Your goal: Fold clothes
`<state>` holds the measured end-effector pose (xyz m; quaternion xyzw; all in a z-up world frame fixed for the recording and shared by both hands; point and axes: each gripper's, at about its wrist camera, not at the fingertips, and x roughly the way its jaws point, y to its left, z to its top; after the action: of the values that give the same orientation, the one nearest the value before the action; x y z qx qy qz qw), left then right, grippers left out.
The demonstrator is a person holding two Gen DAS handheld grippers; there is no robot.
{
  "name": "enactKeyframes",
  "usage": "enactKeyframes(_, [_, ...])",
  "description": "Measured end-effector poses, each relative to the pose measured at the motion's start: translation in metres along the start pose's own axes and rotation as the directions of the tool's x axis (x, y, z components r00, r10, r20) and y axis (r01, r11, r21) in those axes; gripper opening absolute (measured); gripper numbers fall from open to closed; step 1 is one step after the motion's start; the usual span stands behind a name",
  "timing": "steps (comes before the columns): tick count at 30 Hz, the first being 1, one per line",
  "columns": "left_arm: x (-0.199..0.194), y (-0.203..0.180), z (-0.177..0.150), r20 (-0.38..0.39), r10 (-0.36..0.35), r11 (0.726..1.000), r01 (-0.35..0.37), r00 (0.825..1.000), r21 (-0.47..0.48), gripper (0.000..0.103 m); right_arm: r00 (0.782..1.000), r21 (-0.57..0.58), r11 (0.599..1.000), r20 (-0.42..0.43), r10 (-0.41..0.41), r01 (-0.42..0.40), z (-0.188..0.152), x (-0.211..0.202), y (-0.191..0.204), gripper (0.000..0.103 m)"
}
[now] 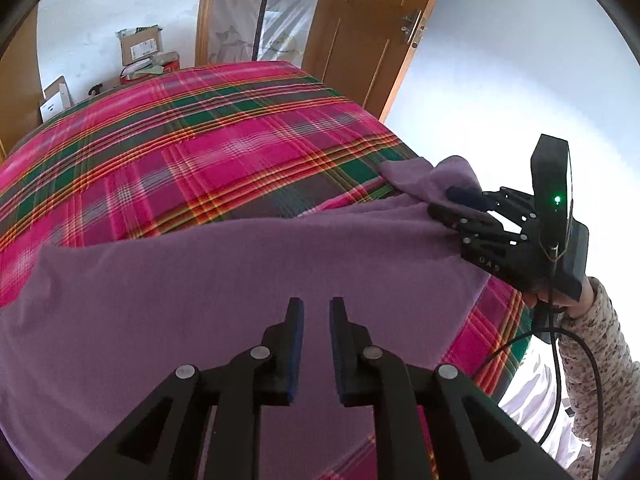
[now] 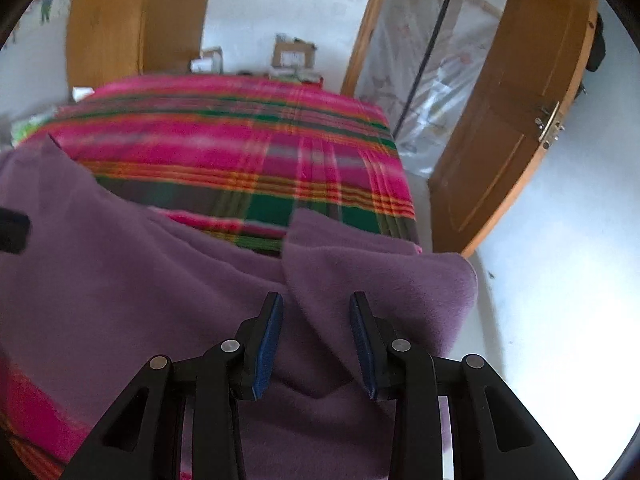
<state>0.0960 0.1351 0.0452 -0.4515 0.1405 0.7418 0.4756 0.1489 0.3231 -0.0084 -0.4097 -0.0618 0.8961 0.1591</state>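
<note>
Your left hand-held gripper hangs over the middle of the purple garment with its blue pads a narrow gap apart and nothing between them. Your right hand-held gripper sits at the garment's right edge, jaws fairly wide, with a raised fold of the purple cloth bunched up in the gap; the pads aren't pressing on it. From the left wrist view you can see that gripper reaching in from the side at the corner flap.

The garment is spread flat across the near end of the bed, on a pink, green and orange plaid blanket.

Containers: a cardboard box stands past the far end of the bed, flaps up, contents too small to make out, with a small white box off to the left. Behind those are a white wall, an open wooden door, and a clear plastic sheet hanging in the doorway.
</note>
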Motion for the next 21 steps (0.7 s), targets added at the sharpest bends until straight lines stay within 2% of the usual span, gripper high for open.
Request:
enactKeyframes(2, [0.004, 0.000, 0.007, -0.005, -0.003, 1.000, 0.003, 1.000, 0.006, 0.014, 1.000, 0.009, 1.000, -0.007, -0.013, 0.013, 0.002, 0.003, -0.002, 0.033])
enactKeyframes(3, [0.006, -0.001, 0.010, -0.008, -0.004, 1.000, 0.004, 1.000, 0.010, 0.014, 1.000, 0.021, 1.000, -0.007, -0.018, 0.018, 0.003, 0.003, -0.004, 0.029])
enactKeyframes(4, [0.008, -0.001, 0.015, -0.012, -0.003, 1.000, 0.003, 1.000, 0.012, 0.014, 1.000, 0.032, 0.999, -0.008, -0.023, 0.023, 0.004, 0.003, -0.007, 0.018])
enactKeyframes(7, [0.014, -0.006, 0.026, -0.016, -0.012, 0.999, 0.012, 1.000, 0.031, 0.014, 1.000, 0.086, 0.996, 0.007, -0.010, 0.010, 0.002, -0.003, -0.018, 0.008])
enactKeyframes(14, [0.033, -0.029, 0.049, -0.021, -0.050, 0.992, 0.052, 0.999, 0.111, 0.014, 0.997, 0.243, 0.969, 0.072, 0.035, -0.051, -0.005, -0.027, -0.053, 0.007])
enactKeyframes(17, [0.046, -0.041, 0.061, -0.042, -0.063, 0.988, 0.069, 0.997, 0.139, 0.014, 0.993, 0.345, 0.935, 0.103, 0.053, -0.086, -0.013, -0.035, -0.075, 0.007])
enactKeyframes(21, [0.059, -0.060, 0.072, -0.052, -0.093, 0.974, 0.102, 0.994, 0.202, 0.014, 0.987, 0.494, 0.859, 0.142, 0.071, -0.133, -0.033, -0.043, -0.106, 0.007])
